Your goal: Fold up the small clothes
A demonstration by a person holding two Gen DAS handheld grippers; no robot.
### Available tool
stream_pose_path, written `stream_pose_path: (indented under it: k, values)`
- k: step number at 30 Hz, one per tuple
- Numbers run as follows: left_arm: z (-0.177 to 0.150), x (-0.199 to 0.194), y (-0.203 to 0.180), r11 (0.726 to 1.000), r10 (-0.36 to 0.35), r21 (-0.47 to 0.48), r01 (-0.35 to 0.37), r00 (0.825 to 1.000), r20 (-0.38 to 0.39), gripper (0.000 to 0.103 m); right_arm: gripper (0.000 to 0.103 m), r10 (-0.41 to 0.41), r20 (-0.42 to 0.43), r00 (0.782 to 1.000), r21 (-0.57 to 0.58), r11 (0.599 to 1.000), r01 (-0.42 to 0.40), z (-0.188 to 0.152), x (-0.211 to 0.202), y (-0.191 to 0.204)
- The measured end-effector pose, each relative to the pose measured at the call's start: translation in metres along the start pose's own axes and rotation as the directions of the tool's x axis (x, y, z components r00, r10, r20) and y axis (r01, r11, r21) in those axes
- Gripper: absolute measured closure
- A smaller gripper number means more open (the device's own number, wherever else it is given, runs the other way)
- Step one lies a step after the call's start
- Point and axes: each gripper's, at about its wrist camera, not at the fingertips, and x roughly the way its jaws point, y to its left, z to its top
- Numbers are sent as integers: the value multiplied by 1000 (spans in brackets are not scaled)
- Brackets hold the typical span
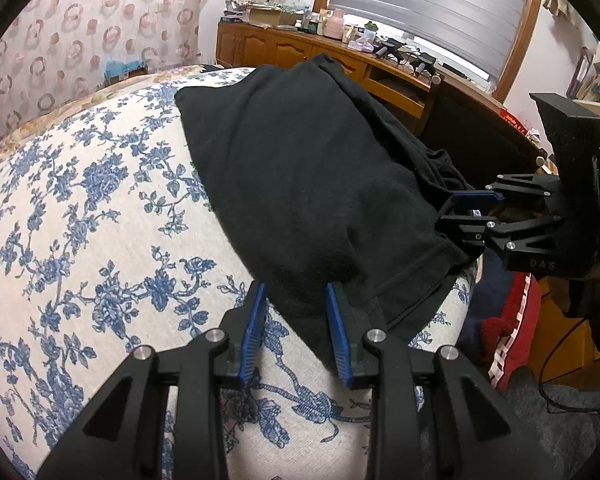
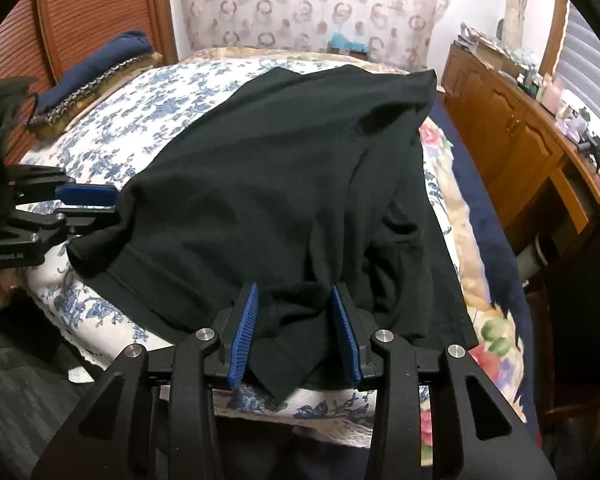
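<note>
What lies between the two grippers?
Only the black garment spans from the left gripper to the right gripper, shown in the right wrist view.

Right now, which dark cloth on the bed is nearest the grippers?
The black garment, spread at the near edge; the navy cloth lies folded far behind.

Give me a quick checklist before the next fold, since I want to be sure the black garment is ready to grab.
1. Black garment lies on the bed: ok.
2. Left gripper at the garment's near edge, jaws apart with cloth between them, not pinching: ok.
3. Right gripper over the near hem, jaws apart with cloth between them, not pinching: ok.
4. Garment flat: not ok, its right side is bunched in folds.
5. Garment fully on the bed: not ok, that side reaches past the flowered sheet to the bed's edge.
6. Whether each gripper would catch one layer or several: cannot tell.
</note>
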Motion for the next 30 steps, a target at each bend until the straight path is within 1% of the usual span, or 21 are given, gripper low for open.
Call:
stream_pose_path:
  k: [1, 3, 4, 6, 8, 10, 13, 16, 19, 20, 22, 24, 26, 28, 30]
  values:
    - [0, 0, 0, 1000, -2, -3, 2, 1000, -1, 74, 85, 1, -1, 1000, -7, 1000, -1, 0, 0, -1]
    - [0, 0, 0, 1000, -4, -5, 4, 1000, -3, 74, 96, 10, -4, 1000, -23, 1000, -10, -1, -1, -2]
    - [0, 0, 0, 1000, -3, -4, 3, 1000, -2, 74, 99, 11, -3, 1000, -24, 1000, -11, -2, -3, -3]
    - [0, 1, 1, 1000, -4, -4, 4, 1000, -2, 74, 100, -5, 4, 1000, -20, 1000, 5, -3, -8, -8]
    - [0, 1, 0, 1000, -5, -6, 5, 1000, -3, 74, 100, -48, 12, 999, -3, 999, 48, -4, -18, -20]
    - [0, 1, 0, 1000, -3, -6, 3, 1000, -2, 74, 100, -101, 2, 995, 12, 995, 101, -3, -25, -33]
    - [0, 1, 0, 1000, -2, -5, 2, 1000, -3, 74, 101, -156, -14, 988, 25, 987, 156, -3, -32, -52]
    - [0, 1, 0, 1000, -3, -6, 3, 1000, -3, 74, 100, -174, -25, 984, 33, 984, 175, -4, -35, -62]
    - [0, 1, 0, 1000, 2, -3, -2, 1000, -4, 74, 100, -177, -34, 984, 35, 983, 178, -5, -35, -64]
    - [0, 1, 0, 1000, 2, -2, -2, 1000, -4, 74, 100, -187, -34, 982, 38, 981, 189, -5, -35, -64]
    - [-1, 2, 1, 1000, 2, -2, -2, 1000, -7, 74, 86, -208, -32, 978, 44, 977, 209, -3, -33, -67]
    - [-1, 2, 0, 1000, 1, -2, -1, 1000, -8, 74, 84, -228, -25, 973, 48, 972, 229, -2, -33, -68]
    - [-2, 3, -2, 1000, 0, 0, 0, 1000, -10, 74, 79, -226, -3, 974, 54, 973, 226, 0, -36, -68]
    - [-3, 3, -4, 1000, -2, 5, 2, 1000, -12, 74, 72, -223, 18, 975, 54, 974, 222, 3, -39, -67]
    - [-4, 3, -6, 1000, -2, 9, 2, 1000, -14, 74, 68, -210, 28, 977, 52, 977, 208, 4, -37, -64]
